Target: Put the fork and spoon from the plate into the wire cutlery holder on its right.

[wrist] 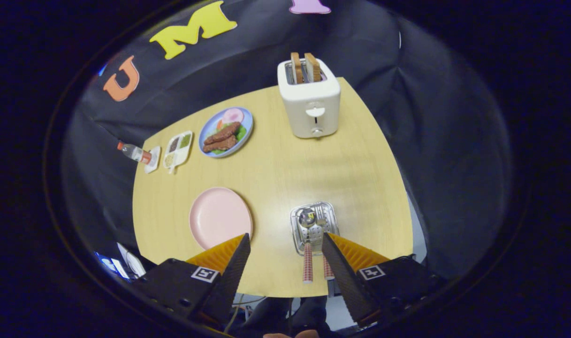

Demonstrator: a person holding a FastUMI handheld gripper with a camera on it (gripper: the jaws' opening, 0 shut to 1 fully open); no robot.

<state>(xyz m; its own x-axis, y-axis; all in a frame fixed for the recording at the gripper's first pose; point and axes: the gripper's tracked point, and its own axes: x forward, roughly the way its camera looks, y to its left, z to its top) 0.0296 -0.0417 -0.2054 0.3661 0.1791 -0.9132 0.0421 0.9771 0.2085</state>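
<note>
The gripper hangs wide open, holding nothing. Just ahead, the wire holder carries the spoon and fork, checked handles sticking out. The pink plate sits bare to its left.

You see a matt, pale wood-grain table. On it the holder is shiny wire metal, and the spoon bowl is polished. The pink plate looks smooth, the toaster glossy plastic, and the gripper fingers, spread apart, are ribbed.
</note>
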